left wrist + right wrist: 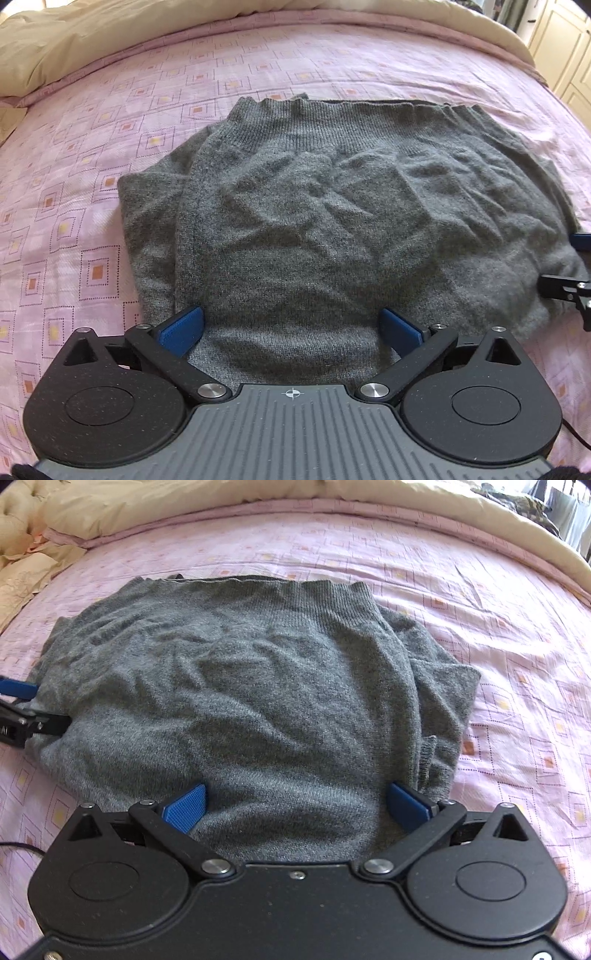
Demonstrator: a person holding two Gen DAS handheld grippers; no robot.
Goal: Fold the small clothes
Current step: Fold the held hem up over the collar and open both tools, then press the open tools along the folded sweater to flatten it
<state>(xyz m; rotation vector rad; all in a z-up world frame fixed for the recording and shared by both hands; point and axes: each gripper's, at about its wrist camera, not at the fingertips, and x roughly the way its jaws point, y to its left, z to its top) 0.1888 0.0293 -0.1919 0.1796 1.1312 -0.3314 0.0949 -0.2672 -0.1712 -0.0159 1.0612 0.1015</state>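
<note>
- The sweater [332, 221] is dark grey all over.
- The bed sheet [92, 177] is pink with little squares inside squares, orange and yellow in the middle.
- The quilt [92, 33] is tan.
- The left gripper [291, 328] is black with blue pads [183, 330].
- The right gripper [295, 806] is black too, with blue pads [186, 806].

Pink patterned bedsheet [92, 155] extends ahead of the claw; beige duvet [155, 506] bunched beyond; cream cabinet doors [561, 55] far right.
</note>
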